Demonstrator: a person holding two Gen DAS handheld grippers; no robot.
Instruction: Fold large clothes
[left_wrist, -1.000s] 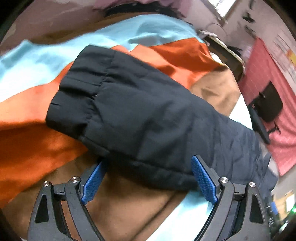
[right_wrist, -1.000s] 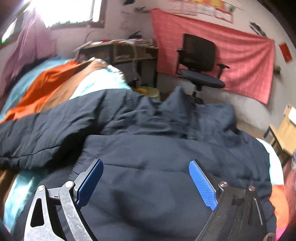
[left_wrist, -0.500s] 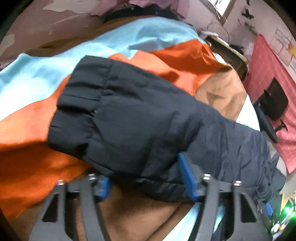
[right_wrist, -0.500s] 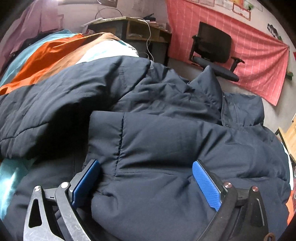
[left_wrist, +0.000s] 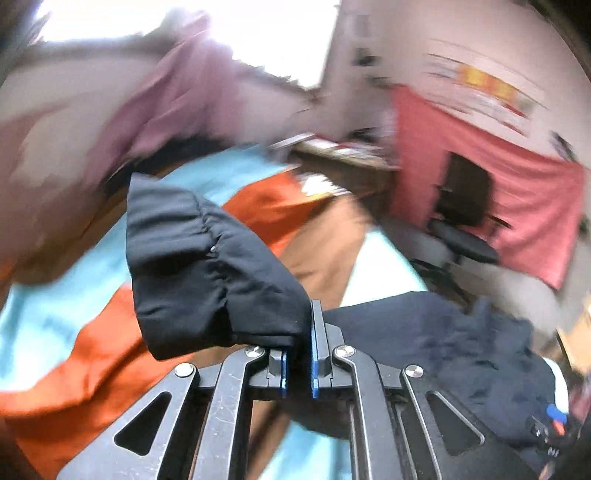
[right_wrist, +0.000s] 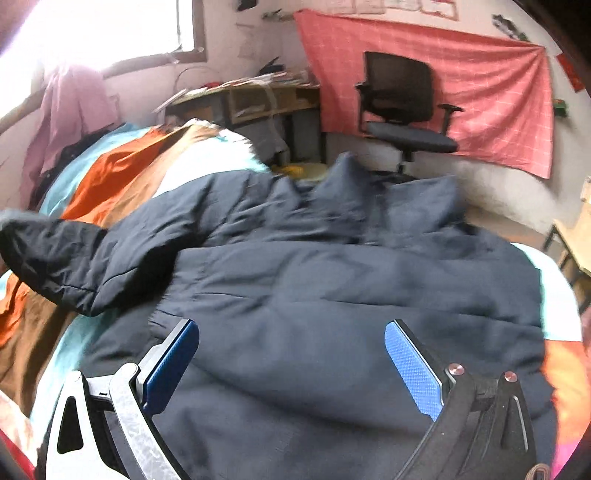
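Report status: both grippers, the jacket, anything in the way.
Left gripper just closed, shut on the jacket sleeve, sleeve lifted off the bedspread. Right gripper open over the jacket body, gripping nothing. Nothing in the way.

We count one dark padded jacket (right_wrist: 332, 295) on the one striped bedspread (right_wrist: 122, 173), one office chair (right_wrist: 402, 107) beyond the bedspread, one desk (right_wrist: 258, 99) left of that chair, one red cloth (right_wrist: 491, 85) behind it, and two grippers, left gripper (left_wrist: 299, 332) and right gripper (right_wrist: 291, 354).

A black office chair (right_wrist: 402, 99) stands before a red cloth (right_wrist: 491, 92), beside a cluttered desk (right_wrist: 255, 96).
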